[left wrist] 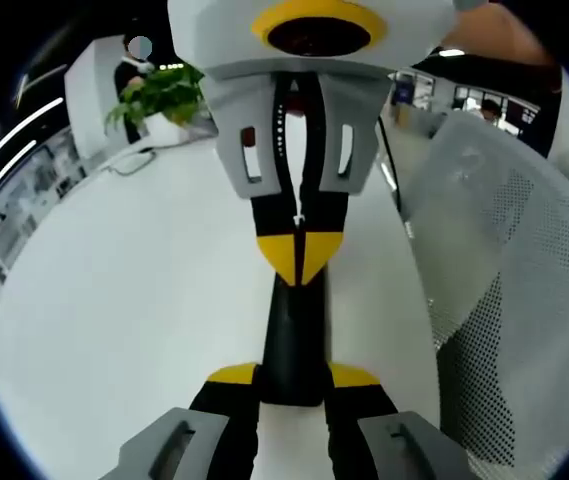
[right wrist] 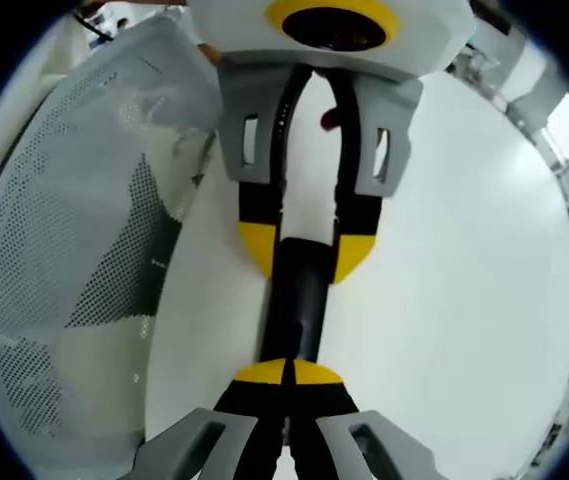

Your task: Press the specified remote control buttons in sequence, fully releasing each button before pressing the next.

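Observation:
A black remote control (left wrist: 292,335) is clamped between my left gripper's (left wrist: 294,378) yellow-tipped jaws, a little above the white table (left wrist: 114,300). My right gripper (left wrist: 301,272) comes in from the opposite side, shut, with its joined yellow tips touching the remote's far end. In the right gripper view the same remote (right wrist: 299,300) runs from my shut right gripper (right wrist: 290,372) up to the left gripper (right wrist: 306,258), whose jaws stand on either side of it. The remote's buttons cannot be made out.
A white mesh chair (left wrist: 509,260) stands close beside the table edge and also shows as the chair (right wrist: 74,230) in the right gripper view. A green potted plant (left wrist: 159,95) and a cable (left wrist: 134,160) lie at the table's far end.

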### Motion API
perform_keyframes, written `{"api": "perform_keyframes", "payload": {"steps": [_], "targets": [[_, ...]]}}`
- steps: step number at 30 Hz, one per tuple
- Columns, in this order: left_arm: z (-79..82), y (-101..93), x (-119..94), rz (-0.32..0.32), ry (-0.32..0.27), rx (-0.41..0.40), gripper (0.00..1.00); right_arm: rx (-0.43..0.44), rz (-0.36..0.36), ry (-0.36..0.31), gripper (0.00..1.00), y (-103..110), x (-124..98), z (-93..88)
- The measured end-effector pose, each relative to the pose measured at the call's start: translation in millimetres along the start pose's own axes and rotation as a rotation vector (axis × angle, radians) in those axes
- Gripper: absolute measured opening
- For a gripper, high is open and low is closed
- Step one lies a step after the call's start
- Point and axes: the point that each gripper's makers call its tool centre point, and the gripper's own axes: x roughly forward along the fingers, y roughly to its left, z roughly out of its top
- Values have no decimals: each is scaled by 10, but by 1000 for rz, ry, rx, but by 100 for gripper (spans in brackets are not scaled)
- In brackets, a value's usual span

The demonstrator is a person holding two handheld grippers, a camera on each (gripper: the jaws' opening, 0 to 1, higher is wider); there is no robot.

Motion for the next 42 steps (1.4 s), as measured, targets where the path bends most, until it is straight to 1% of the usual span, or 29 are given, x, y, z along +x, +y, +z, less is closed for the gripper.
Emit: {"api": "perform_keyframes", "payload": {"steps": [5,10,13,18,26,33,42], "targets": [[-3,8,0,-2,5,3,24,6,-6,-11,0,3,-5,2],[-4,10,0,-1,3,2,24,28,-13,-37,0,5,-23,-3],[-4,9,-1,0,2,0,24,35,-20,-32,0,6,-28,-36],[-1,8,-1,-1,-1,0,24,50,-28,-49,0,10,-72,-32],[2,6,0,0,1,0,24,48,-35,-54,0,35,-90,-16],[4,1,3,-2,4,2,24,34,-21,-48,0,112,-57,4],[-4,17,9,-3,4,0,24,26,-10,-49,0,128,-24,44]]}}
